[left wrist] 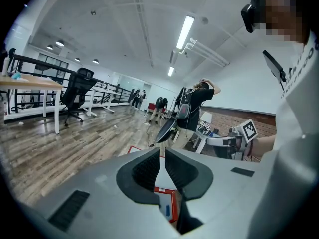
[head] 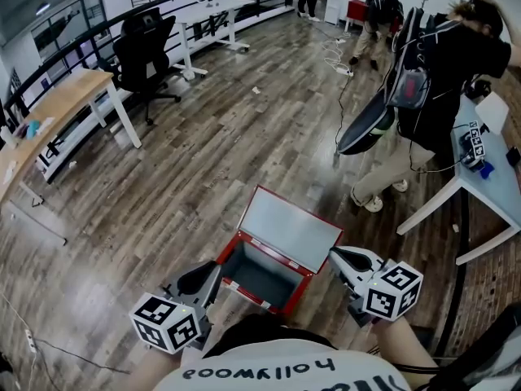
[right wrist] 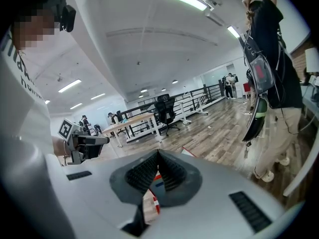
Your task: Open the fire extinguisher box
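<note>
Two claws: L gripper (head: 207,274) and R gripper (head: 340,257), both w/ jaws together, nothing clamped. Each gripper view shows the ribbed pads meeting at the tips.
Box pos: fire extinguisher box (head: 229,259) sits on the wood floor (head: 187,177), directly in front of the person, btwn the two claws.
Lid: lid (head: 291,228) is already up, leaning away from the person, hinged along the far long edge. The grey inside is in view and looks empty.
Long axis: runs across, from L claw side to R claw side, skewed a bit in head view (L end nearer the person).
Nearness: L tip is just beside the box's left end wall, R tip just beside the right end near the lid's lower corner. Neither is clearly touching and they're approx equally near.
Bearing from claws: box lies inward and slightly below each. Its red frame (left wrist: 167,200) shows under the L jaws.
Judgement: task looks done or nearly so. Any extra push on the lid would go forward and away.
</note>
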`<state>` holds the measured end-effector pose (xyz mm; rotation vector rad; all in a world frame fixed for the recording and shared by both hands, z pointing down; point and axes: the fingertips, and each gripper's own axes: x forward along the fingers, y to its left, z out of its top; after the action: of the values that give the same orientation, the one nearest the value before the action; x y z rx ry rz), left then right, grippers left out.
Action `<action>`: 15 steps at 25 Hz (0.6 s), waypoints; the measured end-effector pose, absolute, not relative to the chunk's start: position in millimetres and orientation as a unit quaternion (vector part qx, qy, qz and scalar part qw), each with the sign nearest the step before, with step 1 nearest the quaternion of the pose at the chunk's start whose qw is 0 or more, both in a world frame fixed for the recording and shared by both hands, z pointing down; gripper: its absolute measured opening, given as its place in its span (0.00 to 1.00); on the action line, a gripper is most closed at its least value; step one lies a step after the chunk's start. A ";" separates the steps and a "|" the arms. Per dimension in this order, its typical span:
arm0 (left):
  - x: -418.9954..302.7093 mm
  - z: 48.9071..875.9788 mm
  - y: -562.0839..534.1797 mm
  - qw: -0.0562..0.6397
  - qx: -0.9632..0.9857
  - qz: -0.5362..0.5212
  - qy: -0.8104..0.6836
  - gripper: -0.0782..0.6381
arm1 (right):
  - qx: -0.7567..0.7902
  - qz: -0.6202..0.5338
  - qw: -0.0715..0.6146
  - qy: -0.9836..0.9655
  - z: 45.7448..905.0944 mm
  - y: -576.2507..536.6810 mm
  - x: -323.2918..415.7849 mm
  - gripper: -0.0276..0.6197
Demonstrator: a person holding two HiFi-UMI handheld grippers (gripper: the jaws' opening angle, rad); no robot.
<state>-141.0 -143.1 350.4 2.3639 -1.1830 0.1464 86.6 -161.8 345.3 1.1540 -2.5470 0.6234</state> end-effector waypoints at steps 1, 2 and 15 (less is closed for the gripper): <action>-140.9 350.4 -142.9 0.245 0.866 0.054 -0.434 0.16 | 0.399 0.216 0.138 -0.880 345.3 -161.3 87.3 0.06; -140.8 350.4 -142.8 0.245 0.865 0.053 -0.434 0.16 | 0.398 0.217 0.138 -0.881 345.2 -160.8 88.0 0.06; -146.5 357.4 -143.5 0.251 0.870 0.051 -0.422 0.16 | 0.408 0.219 0.143 -0.875 349.0 -158.1 86.4 0.06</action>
<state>-146.5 -143.5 357.4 2.3676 -1.1478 0.1388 86.4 -158.1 349.0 1.1764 -2.5230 0.6327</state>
